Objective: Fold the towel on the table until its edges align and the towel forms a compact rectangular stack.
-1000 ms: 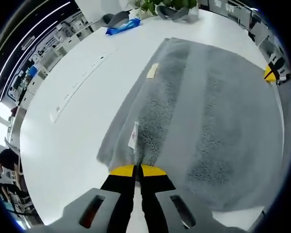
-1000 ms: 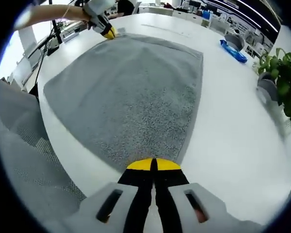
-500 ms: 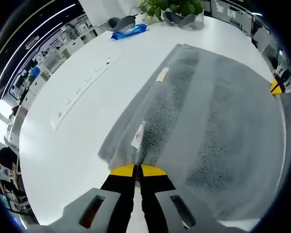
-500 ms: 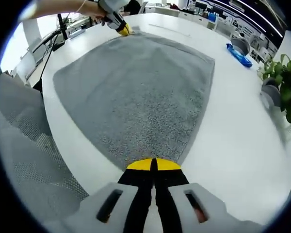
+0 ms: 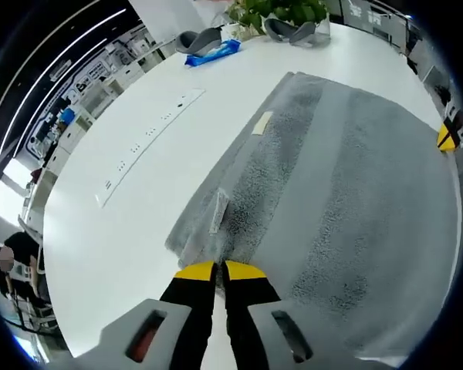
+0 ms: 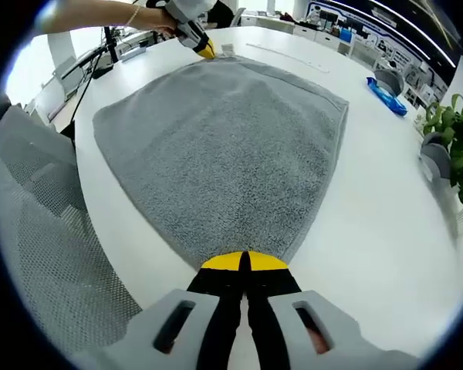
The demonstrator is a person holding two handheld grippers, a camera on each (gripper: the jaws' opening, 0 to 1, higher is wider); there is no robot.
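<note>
A grey towel (image 5: 339,177) lies spread on the white table (image 5: 139,208), its left edge doubled over with two small labels showing. My left gripper (image 5: 219,270) is shut on the towel's near corner. The right gripper's yellow tip (image 5: 447,137) shows at the towel's far right corner. In the right gripper view the towel (image 6: 224,146) stretches away from my right gripper (image 6: 245,262), which is shut on its near corner. The left gripper (image 6: 206,51), held by a hand, sits at the far corner.
A blue packet (image 5: 212,52) (image 6: 387,86), a potted plant (image 5: 282,11) (image 6: 455,146) and a white power strip (image 5: 150,135) lie on the table beyond the towel. A mesh chair (image 6: 38,231) stands against the table edge. Desks and a person (image 5: 15,254) are in the background.
Both grippers keep their hold on the towel. Both views have shifted slightly with the hands, and the towel looks a little more stretched between the two grippers.
</note>
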